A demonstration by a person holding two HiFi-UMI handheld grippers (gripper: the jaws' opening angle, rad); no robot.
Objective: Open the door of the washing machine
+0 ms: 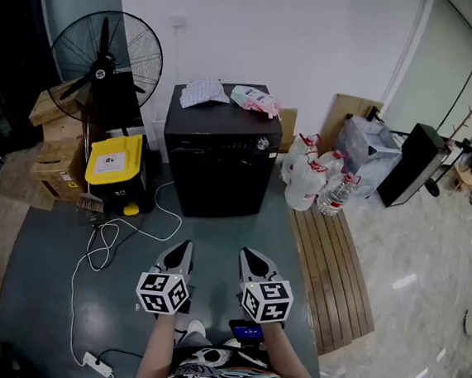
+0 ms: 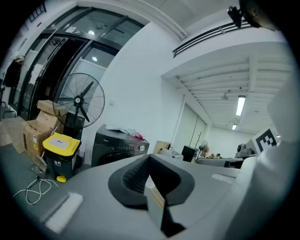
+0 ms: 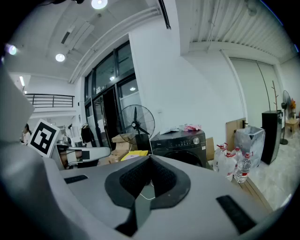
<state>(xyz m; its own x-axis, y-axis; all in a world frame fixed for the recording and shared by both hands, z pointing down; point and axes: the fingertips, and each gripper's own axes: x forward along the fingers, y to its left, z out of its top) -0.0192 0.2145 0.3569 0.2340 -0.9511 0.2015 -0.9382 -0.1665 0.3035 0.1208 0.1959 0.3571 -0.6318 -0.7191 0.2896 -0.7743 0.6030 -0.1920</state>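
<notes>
A black front-loading washing machine (image 1: 221, 153) stands against the white back wall with its door closed; it also shows in the left gripper view (image 2: 117, 149) and the right gripper view (image 3: 183, 146). Cloths lie on its top. My left gripper (image 1: 182, 248) and right gripper (image 1: 250, 255) are held side by side well short of the machine, both pointing toward it. Each is shut with nothing between the jaws: left gripper (image 2: 149, 158), right gripper (image 3: 150, 159).
A large black fan (image 1: 106, 55) and a yellow-lidded bin (image 1: 115, 164) stand left of the machine, with cardboard boxes (image 1: 57, 154) further left. White cables (image 1: 115, 235) trail on the floor. Water jugs (image 1: 311, 181) and wooden slats (image 1: 328, 264) lie to the right.
</notes>
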